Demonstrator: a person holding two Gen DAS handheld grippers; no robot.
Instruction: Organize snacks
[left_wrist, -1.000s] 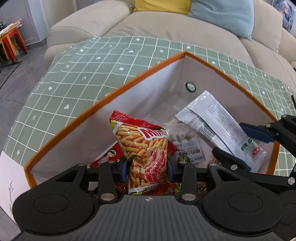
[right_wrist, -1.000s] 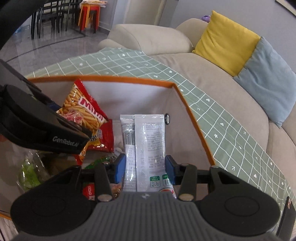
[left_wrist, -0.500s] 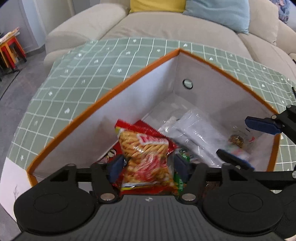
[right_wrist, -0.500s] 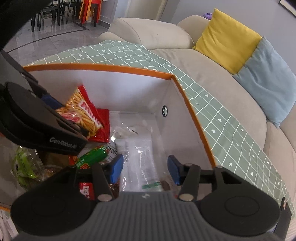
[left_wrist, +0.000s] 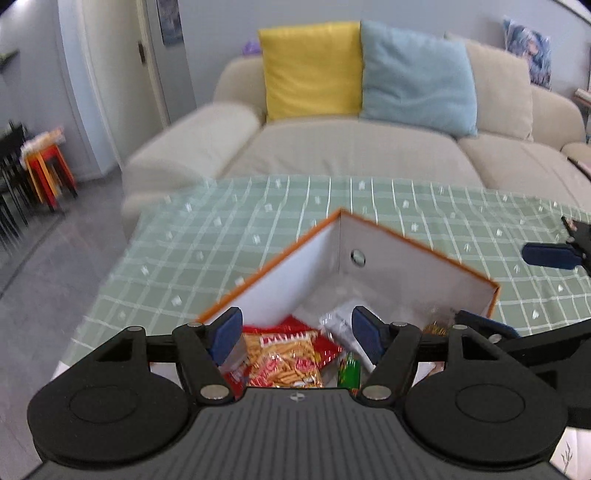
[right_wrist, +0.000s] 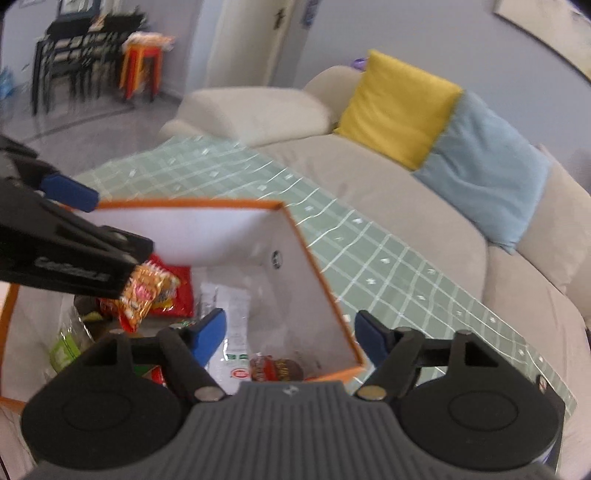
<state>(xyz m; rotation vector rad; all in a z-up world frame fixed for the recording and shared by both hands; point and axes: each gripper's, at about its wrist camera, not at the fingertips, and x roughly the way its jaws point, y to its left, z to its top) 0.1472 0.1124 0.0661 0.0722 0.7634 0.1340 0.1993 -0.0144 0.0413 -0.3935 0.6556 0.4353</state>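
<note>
Across the middle of both views I see a green checked tabletop (left_wrist: 406, 206), with a beige sofa (left_wrist: 351, 147) carrying a yellow cushion (left_wrist: 310, 70) and a blue cushion (left_wrist: 413, 77) behind it. My left tool (left_wrist: 297, 334) and right tool (right_wrist: 290, 334) both hang released, fingers spread, above the orange-rimmed white box (left_wrist: 424, 273). Low in the left view, inside the box below the fingers, lies a red and yellow snack bag (left_wrist: 284, 360), beside a clear white packet (right_wrist: 232, 328) and a small green wrapper (left_wrist: 349, 371).

You've got glossy crinkly foil snack bags (left_wrist: 286, 356) in a matt white orange-edged box (left_wrist: 406, 266) on a smooth-looking checked tablecloth (left_wrist: 221, 236).
</note>
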